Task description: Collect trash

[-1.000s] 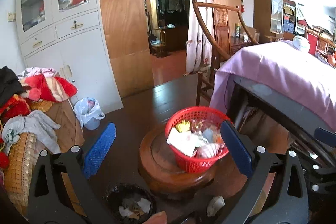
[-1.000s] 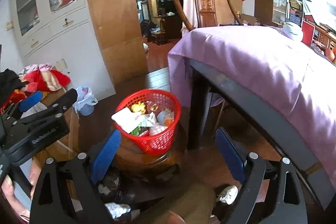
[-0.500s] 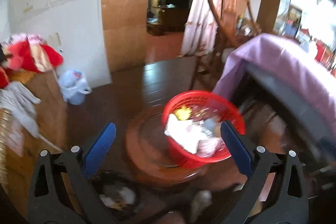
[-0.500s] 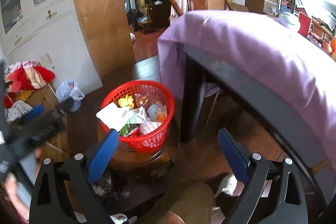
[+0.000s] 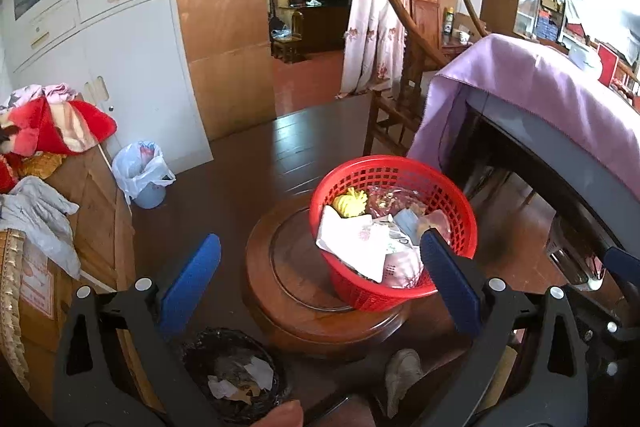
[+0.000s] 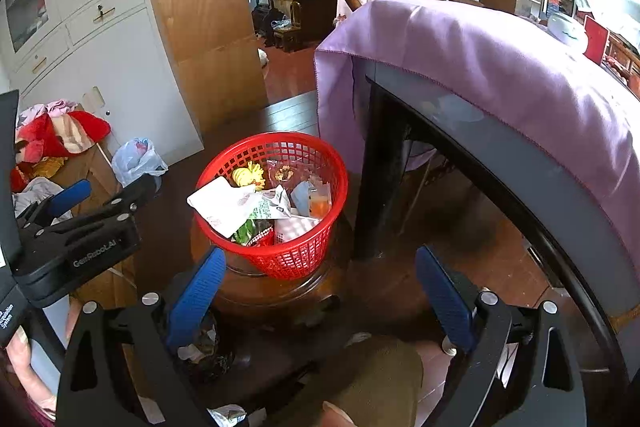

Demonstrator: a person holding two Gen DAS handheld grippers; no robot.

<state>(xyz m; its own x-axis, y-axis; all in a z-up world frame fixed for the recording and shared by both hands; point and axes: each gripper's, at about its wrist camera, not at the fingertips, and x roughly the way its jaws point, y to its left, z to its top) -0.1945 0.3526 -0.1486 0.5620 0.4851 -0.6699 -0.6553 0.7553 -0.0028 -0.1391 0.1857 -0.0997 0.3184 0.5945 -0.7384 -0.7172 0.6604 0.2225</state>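
Observation:
A red plastic basket (image 5: 460, 203) full of wrappers and paper trash (image 5: 360, 243) stands on a round wooden stool (image 5: 288, 287). It also shows in the right wrist view (image 6: 224, 171). A dark waste bin (image 5: 236, 379) with crumpled paper sits on the floor below the stool. My left gripper (image 5: 320, 271) is open and empty, held above the stool just short of the basket. My right gripper (image 6: 320, 285) is open and empty, above and in front of the basket. The left gripper's body (image 6: 80, 243) shows at the left of the right wrist view.
A black table under a purple cloth (image 6: 500, 67) stands right of the stool. A wooden chair (image 5: 400, 99) is behind it. A bagged blue bin (image 5: 144, 175) sits by the white cabinet (image 5: 120, 39). Clothes (image 5: 48, 131) lie piled on a box at left.
Both grippers have moved closer to the basket and tilted down, so the basket looms larger. Both stay open and empty.

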